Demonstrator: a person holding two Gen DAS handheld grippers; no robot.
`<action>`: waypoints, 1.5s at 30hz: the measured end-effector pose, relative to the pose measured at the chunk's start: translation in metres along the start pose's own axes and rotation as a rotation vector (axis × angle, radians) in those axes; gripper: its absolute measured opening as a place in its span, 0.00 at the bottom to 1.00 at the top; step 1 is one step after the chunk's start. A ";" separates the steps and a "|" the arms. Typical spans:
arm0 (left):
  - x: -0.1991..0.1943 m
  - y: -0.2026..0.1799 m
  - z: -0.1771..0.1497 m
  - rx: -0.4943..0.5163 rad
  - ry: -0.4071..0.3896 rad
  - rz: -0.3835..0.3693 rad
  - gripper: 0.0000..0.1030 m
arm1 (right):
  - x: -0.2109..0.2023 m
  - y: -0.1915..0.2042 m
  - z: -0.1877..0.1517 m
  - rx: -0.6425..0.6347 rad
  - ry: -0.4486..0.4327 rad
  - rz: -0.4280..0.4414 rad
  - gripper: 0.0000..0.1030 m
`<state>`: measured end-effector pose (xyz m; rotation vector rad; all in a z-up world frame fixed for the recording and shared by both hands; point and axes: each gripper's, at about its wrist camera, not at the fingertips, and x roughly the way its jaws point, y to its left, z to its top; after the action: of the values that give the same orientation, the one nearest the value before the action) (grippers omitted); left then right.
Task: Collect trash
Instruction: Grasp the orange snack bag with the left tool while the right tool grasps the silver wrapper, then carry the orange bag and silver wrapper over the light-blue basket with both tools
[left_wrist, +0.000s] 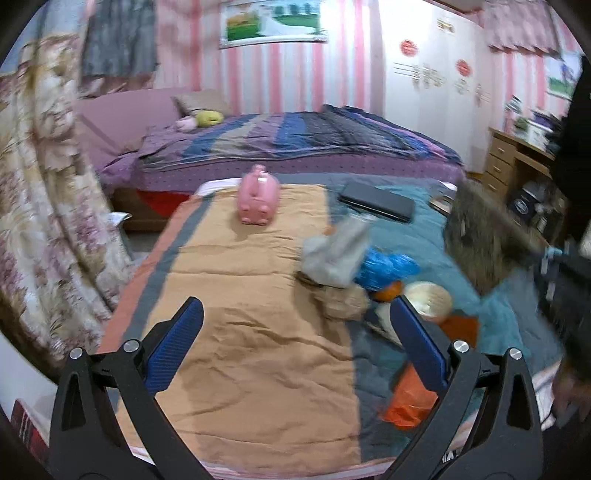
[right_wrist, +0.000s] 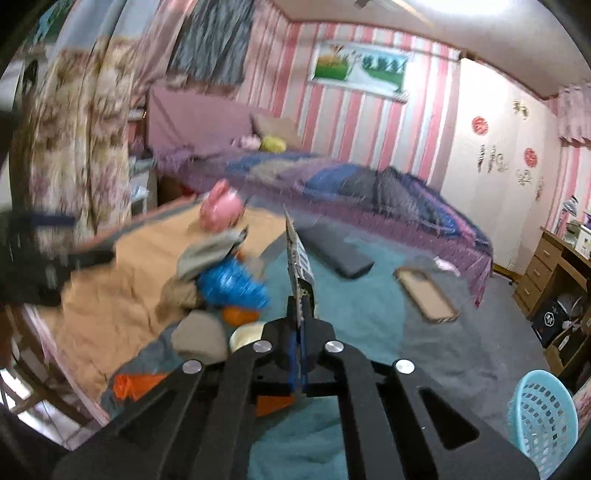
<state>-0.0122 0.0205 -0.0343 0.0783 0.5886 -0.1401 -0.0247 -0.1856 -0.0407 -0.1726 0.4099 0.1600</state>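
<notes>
Since the right gripper (right_wrist: 303, 314) is already pinched on a flat wrapper (right_wrist: 299, 258) standing edge-up, the trash pile (left_wrist: 354, 269) sits ahead-right of the left gripper (left_wrist: 295, 325), jaws wide and empty, so left's closer.

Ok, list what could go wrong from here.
1. The right gripper pinches only the bottom edge of the flat wrapper; it might slip out on the way to the blue basket.
2. The left gripper is open beside the loose trash pile; a sweep could scatter it toward the pink piggy bank.
</notes>
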 end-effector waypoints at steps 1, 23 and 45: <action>0.002 -0.009 -0.004 0.027 0.011 -0.022 0.94 | -0.007 -0.010 0.004 0.019 -0.027 -0.018 0.01; 0.046 -0.114 -0.046 0.268 0.226 -0.175 0.19 | -0.022 -0.081 0.010 0.179 -0.041 -0.093 0.01; 0.005 -0.128 0.048 -0.062 -0.131 -0.243 0.00 | -0.061 -0.124 0.012 0.306 -0.144 -0.166 0.01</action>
<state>-0.0015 -0.1122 -0.0014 -0.0625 0.4697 -0.3598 -0.0521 -0.3108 0.0119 0.1061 0.2704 -0.0540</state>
